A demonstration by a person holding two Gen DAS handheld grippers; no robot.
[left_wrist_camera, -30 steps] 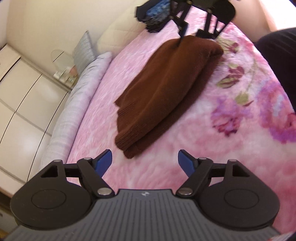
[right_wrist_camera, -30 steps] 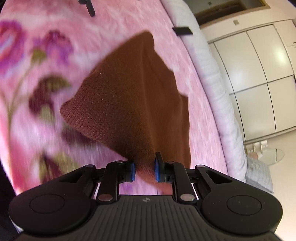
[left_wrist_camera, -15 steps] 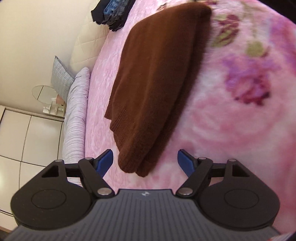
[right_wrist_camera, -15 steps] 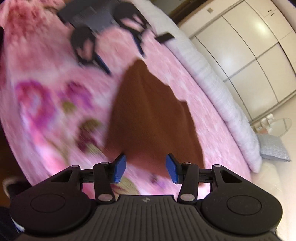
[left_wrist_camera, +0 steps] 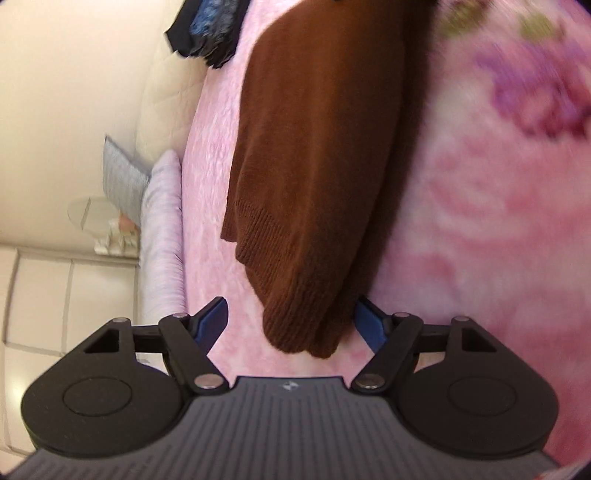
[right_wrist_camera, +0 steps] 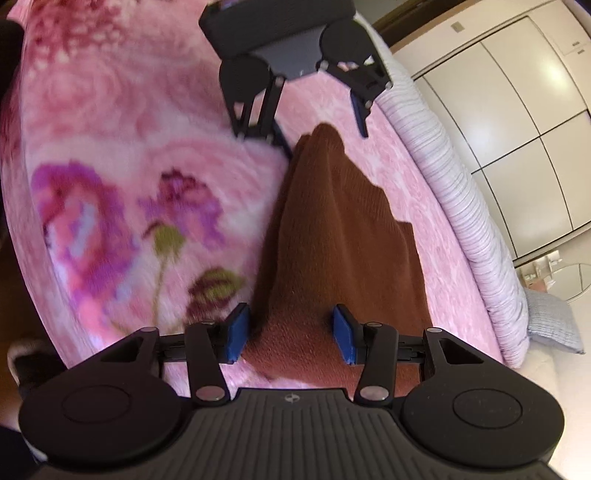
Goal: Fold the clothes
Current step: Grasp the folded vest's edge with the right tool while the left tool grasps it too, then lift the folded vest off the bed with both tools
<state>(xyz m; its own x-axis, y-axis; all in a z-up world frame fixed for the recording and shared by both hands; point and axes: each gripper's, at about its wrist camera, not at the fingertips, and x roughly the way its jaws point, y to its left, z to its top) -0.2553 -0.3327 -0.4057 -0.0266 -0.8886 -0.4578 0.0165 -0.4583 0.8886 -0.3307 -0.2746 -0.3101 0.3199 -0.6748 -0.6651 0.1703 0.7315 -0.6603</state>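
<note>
A brown knitted sweater [left_wrist_camera: 325, 155] lies folded lengthwise on the pink flowered blanket [left_wrist_camera: 480, 229]. My left gripper [left_wrist_camera: 291, 325] is open, its blue pads on either side of the sweater's ribbed end. My right gripper [right_wrist_camera: 291, 334] is open at the sweater's [right_wrist_camera: 340, 236] opposite end, jaws straddling the fabric. In the right wrist view the left gripper [right_wrist_camera: 325, 122] shows at the far end, open over the sweater's tip.
A pile of dark and blue clothes [left_wrist_camera: 207, 29] lies at the head of the bed. A lilac striped bolster [right_wrist_camera: 461, 206] runs along the bed edge. White wardrobe doors [right_wrist_camera: 517, 92] stand beyond. A grey cushion [left_wrist_camera: 122, 177] and small glass table [left_wrist_camera: 96, 218] are nearby.
My right gripper opened and let go of the sweater, then settled over its end. My left gripper moved forward until the sweater's ribbed end sits between its open jaws.
</note>
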